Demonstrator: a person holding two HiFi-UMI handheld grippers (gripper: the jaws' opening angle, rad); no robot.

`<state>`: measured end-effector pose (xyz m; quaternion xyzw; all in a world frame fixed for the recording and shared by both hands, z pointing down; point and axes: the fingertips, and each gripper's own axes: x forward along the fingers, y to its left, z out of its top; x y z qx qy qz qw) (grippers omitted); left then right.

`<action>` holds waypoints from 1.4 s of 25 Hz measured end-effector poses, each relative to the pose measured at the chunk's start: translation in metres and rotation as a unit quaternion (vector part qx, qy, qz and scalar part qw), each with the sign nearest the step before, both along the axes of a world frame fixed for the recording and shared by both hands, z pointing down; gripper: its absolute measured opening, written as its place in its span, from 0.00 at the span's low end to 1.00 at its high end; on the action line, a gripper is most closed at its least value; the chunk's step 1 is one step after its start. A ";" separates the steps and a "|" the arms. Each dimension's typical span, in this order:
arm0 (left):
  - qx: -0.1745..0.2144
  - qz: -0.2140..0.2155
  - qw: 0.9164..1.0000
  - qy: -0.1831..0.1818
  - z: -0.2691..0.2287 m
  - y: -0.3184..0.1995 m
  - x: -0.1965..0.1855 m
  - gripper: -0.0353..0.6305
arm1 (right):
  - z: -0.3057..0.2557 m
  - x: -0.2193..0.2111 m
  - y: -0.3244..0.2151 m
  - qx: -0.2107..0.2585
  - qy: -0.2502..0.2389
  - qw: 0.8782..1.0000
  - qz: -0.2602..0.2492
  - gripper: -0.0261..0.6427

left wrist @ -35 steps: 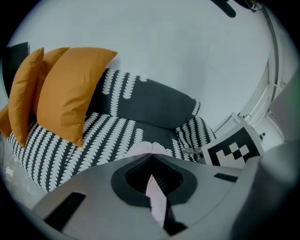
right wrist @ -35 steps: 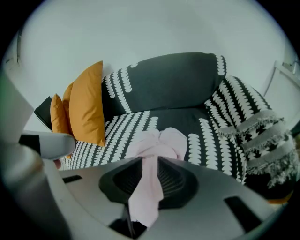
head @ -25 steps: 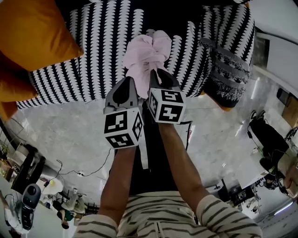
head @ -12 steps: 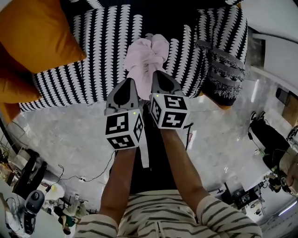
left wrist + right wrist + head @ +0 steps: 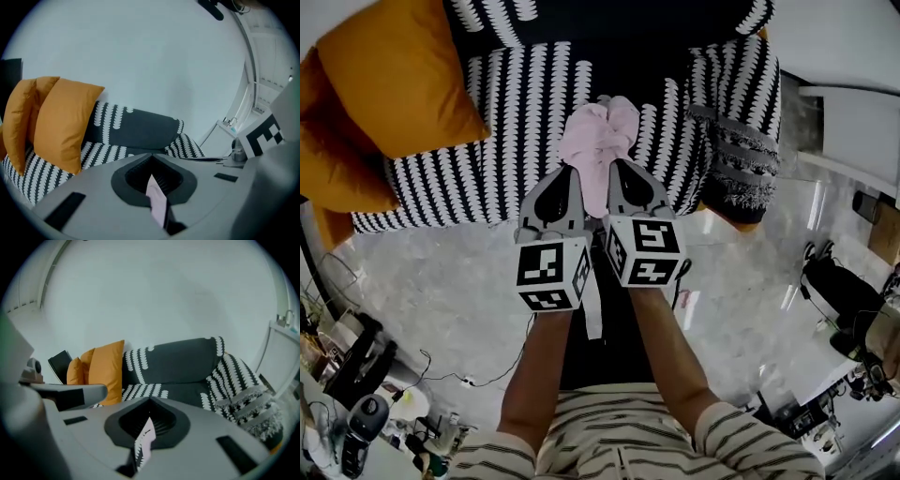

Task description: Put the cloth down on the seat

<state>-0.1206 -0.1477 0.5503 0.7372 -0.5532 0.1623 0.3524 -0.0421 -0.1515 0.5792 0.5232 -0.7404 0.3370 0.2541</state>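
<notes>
You hold pale pink crumpled cloth [image 5: 598, 141] bunched above black-and-white patterned sofa seat [image 5: 511, 112]. Left gripper [image 5: 569, 176] has jaws pinched together on thin pink fold; right gripper [image 5: 615, 171] is clamped the same way. Cloth's lower end hidden behind grippers; contact with seat unclear. Orange cushion [image 5: 403, 84] at left, cut off. Versus a second ago: your grippers sit more level, more cushion shows.

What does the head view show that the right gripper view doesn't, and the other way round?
Head view only: the person's forearms, the pale floor, the whole bunched pink cloth. Right gripper view only: the white wall behind the sofa. Both: the sofa, the orange cushions, and cloth pinched in the right hand-held gripper.
</notes>
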 end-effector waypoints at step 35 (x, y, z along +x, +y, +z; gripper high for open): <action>0.314 0.056 0.948 -0.004 -0.383 0.008 0.009 0.06 | -0.385 -0.005 0.003 0.273 -0.036 0.961 -0.034 0.06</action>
